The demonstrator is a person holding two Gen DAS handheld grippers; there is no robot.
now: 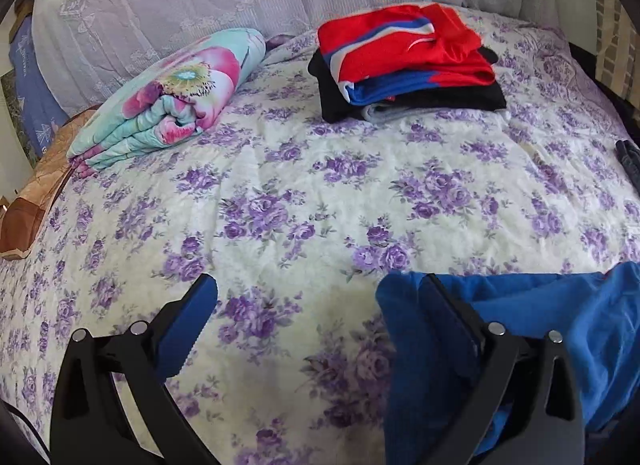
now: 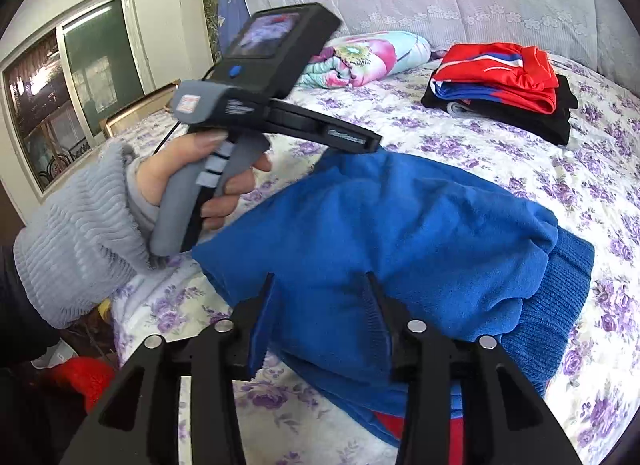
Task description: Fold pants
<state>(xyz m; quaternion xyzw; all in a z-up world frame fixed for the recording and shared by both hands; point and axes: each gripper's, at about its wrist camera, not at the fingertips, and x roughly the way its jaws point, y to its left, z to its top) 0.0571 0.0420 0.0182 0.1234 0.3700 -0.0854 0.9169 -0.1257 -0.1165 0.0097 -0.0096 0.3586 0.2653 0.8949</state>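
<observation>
Standing apart: the jaws of the left gripper [image 1: 316, 305] are released, one finger lying against the edge of the blue pants [image 2: 400, 233], nothing pinched.
Right gripper [image 2: 320, 285]: jaws parted, fingers on top of the folded pants; I cannot tell if the pads press the cloth.
Pants: folded in a thick bundle near the front edge of the bed [image 1: 320, 193].
Left hand [image 2: 208, 185]: grey sleeve, holding the gripper handle above the left end of the pants.
Far side of bed: stack of folded clothes [image 1: 404, 61], red on top, black below.
Far left corner: rolled floral quilt [image 1: 168, 101].
</observation>
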